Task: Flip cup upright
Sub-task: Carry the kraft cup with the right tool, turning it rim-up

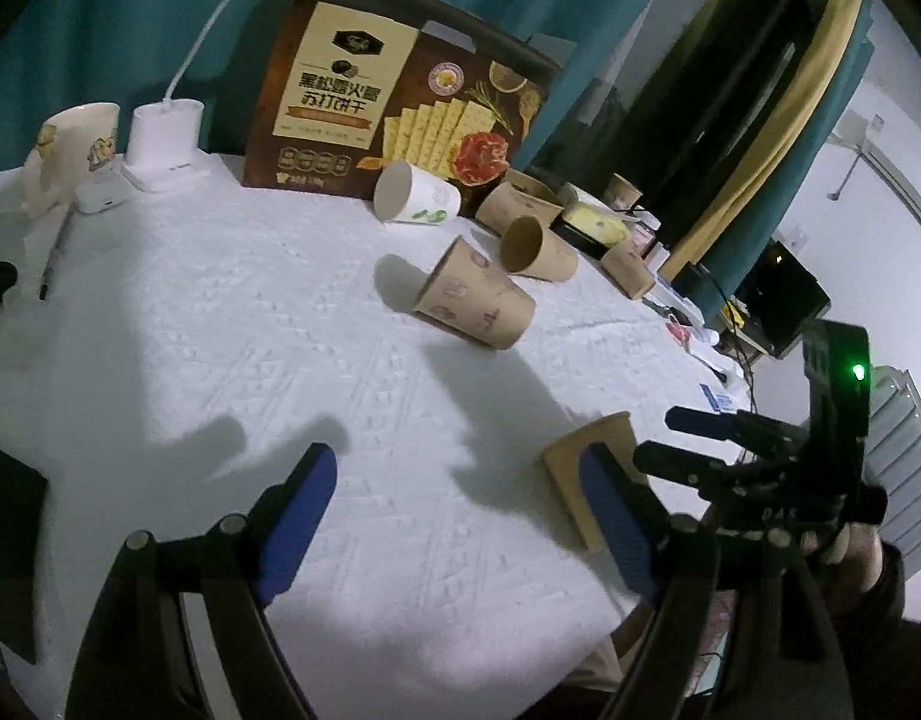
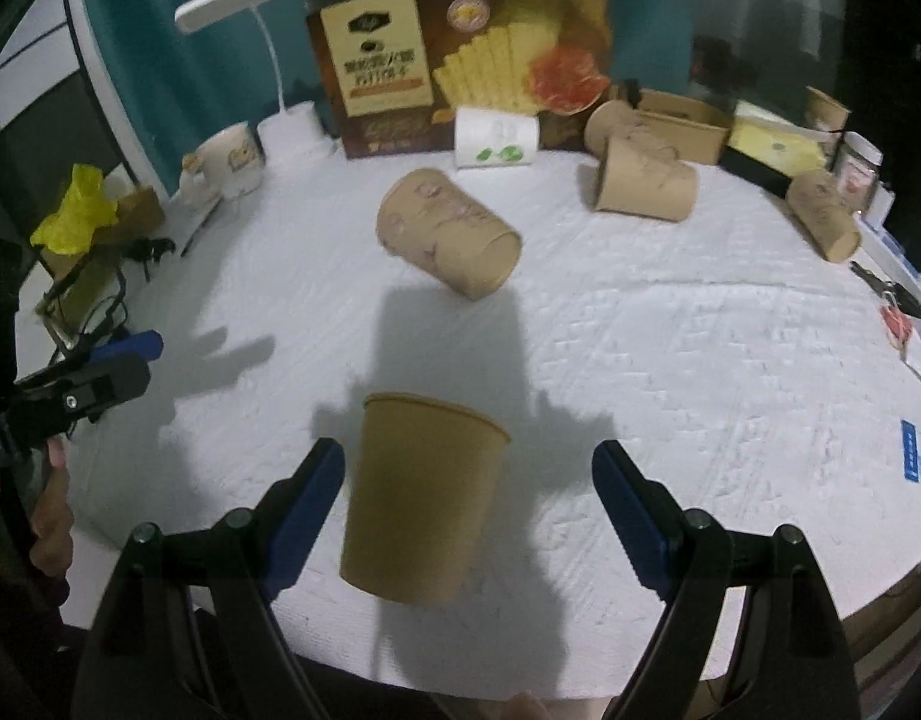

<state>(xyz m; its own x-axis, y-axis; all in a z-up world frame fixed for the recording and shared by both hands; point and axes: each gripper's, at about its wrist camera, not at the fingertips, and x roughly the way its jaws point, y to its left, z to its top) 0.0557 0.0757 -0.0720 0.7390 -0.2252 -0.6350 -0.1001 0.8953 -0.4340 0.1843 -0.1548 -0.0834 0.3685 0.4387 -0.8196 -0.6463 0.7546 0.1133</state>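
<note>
A plain brown paper cup (image 2: 424, 492) stands rim up near the table's front edge, between the blue pads of my right gripper (image 2: 469, 450). The jaws are open and neither pad touches it. In the left wrist view the same cup (image 1: 571, 474) is partly hidden behind that gripper's right finger. My left gripper (image 1: 457, 453) is open over bare cloth, with nothing between its fingers. A printed brown cup (image 2: 448, 234) lies on its side mid-table, and more brown cups (image 2: 646, 186) and a white cup (image 2: 496, 138) lie tipped behind it.
A white cloth (image 2: 670, 360) covers the round table. At the back stand a cracker box (image 1: 394, 96), a white lamp (image 1: 166, 138) and a mug (image 1: 76, 144). Boxes and jars crowd the back right (image 2: 784, 144). A pen (image 1: 52, 258) lies at the left.
</note>
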